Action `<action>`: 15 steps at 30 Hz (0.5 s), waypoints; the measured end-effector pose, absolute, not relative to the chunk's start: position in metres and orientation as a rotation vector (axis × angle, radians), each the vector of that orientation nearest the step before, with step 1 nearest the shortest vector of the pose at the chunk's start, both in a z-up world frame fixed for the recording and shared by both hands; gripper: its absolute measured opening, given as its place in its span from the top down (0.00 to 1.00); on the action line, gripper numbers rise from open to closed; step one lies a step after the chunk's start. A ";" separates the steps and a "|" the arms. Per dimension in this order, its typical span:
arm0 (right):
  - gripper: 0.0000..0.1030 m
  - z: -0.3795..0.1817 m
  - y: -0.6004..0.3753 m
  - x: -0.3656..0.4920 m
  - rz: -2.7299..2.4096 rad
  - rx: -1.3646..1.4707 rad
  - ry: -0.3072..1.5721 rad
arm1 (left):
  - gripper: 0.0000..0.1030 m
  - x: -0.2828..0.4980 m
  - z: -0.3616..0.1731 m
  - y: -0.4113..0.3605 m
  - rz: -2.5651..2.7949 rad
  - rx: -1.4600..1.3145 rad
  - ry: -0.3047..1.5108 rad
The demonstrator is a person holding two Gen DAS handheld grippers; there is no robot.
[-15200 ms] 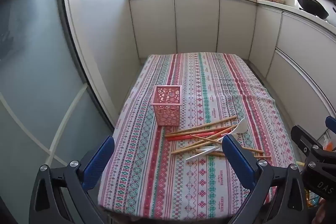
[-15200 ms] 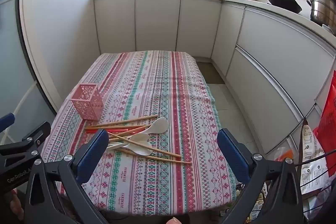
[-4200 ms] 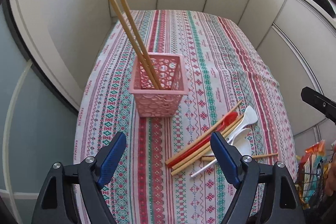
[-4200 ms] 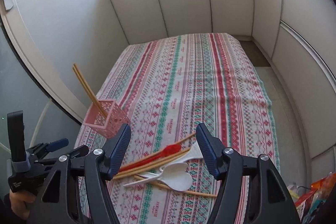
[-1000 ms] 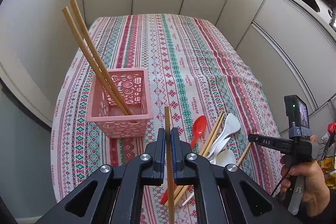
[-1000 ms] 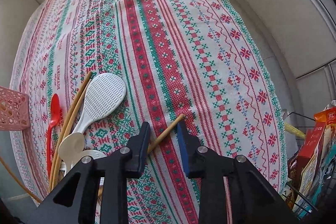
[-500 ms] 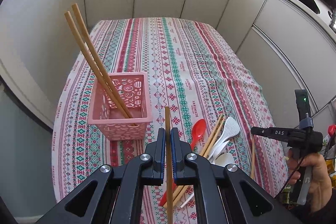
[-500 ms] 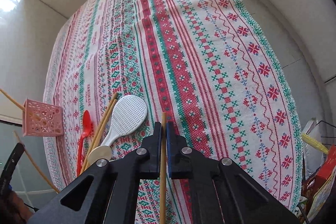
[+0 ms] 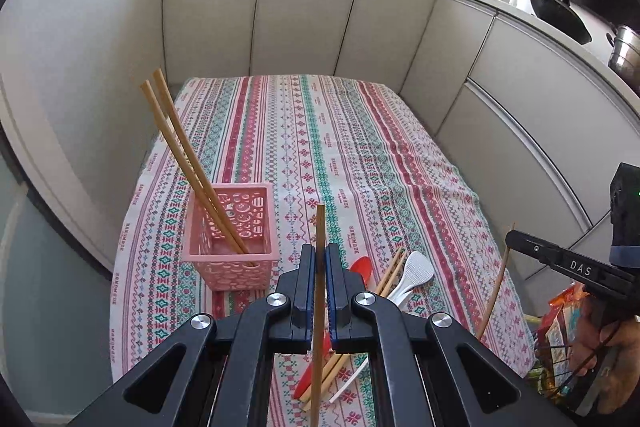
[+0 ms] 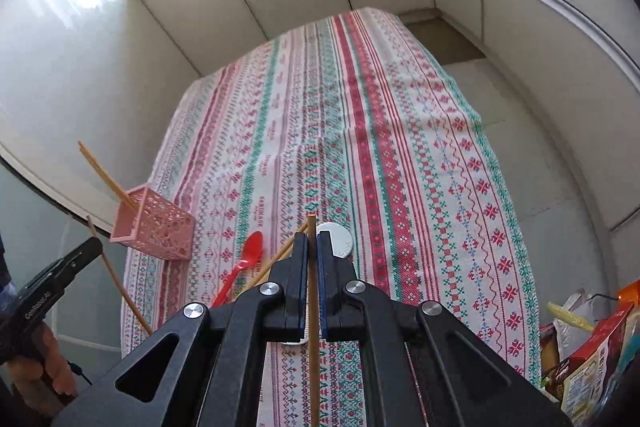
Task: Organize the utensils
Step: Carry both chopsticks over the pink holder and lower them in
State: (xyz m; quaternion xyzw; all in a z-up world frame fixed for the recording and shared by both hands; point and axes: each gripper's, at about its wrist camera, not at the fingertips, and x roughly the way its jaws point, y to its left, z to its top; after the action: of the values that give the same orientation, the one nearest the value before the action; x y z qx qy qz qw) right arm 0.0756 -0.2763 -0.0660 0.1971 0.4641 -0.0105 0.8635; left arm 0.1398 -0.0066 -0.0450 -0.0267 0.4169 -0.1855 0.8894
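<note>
"DAS" on right gripper; tablecloth "HANDMADE".

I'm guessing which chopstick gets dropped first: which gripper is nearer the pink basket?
Left. The left gripper hangs just beside the pink basket; the right gripper is farther off, over the loose utensils.

Woven tablecloth, wooden chopsticks (perforated plastic basket)
</note>
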 end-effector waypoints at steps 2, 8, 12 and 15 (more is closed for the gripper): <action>0.96 -0.051 -0.271 0.072 -0.015 0.388 0.925 | 0.95 0.134 -0.036 -0.007 -0.388 -0.055 0.835; 0.96 -0.017 -0.258 0.061 0.000 0.327 0.803 | 0.95 0.122 -0.012 -0.006 -0.393 -0.061 0.744; 0.96 -0.001 -0.255 0.056 0.005 0.314 0.740 | 0.95 0.114 0.005 -0.002 -0.387 -0.075 0.672; 0.96 0.007 -0.254 0.056 0.009 0.313 0.717 | 0.95 0.110 0.016 0.004 -0.377 -0.094 0.615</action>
State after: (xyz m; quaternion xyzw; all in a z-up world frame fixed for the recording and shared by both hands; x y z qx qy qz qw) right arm 0.0555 -0.2543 0.0066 0.1527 0.3493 0.0044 0.9245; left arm 0.1096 0.0041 0.0163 -0.0460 0.3009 -0.1842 0.9345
